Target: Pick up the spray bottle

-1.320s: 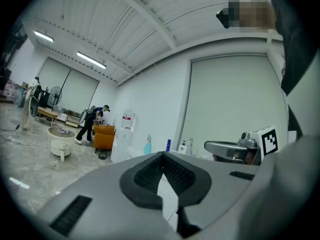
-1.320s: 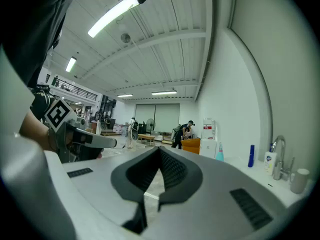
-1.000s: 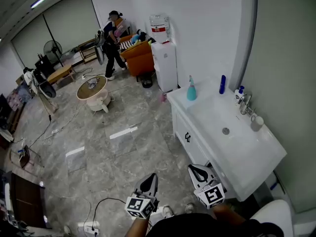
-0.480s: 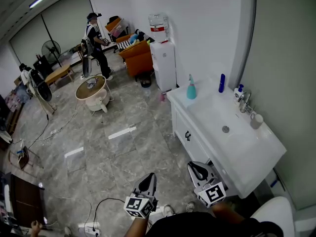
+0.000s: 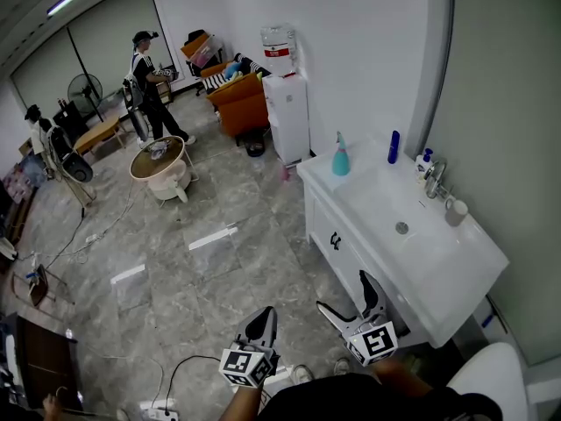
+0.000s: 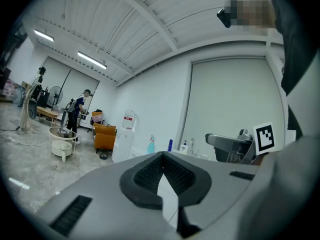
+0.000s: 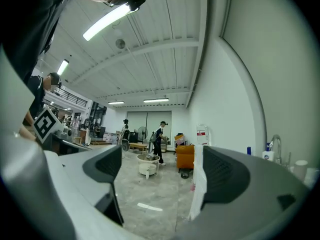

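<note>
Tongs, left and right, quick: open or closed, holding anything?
Left grey tongs: closed, empty.
Right grey tongs: open, jaws have just been opening, nothing between them.

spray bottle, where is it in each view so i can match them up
Head view: the spray bottle stands right of centre in the upper half, on the far corner of the white vanity.
Left gripper view: the teal bottle is small, just left of centre, against the white wall.
Right gripper view: not visible.
Shared landmark: the orange armchair.
</note>
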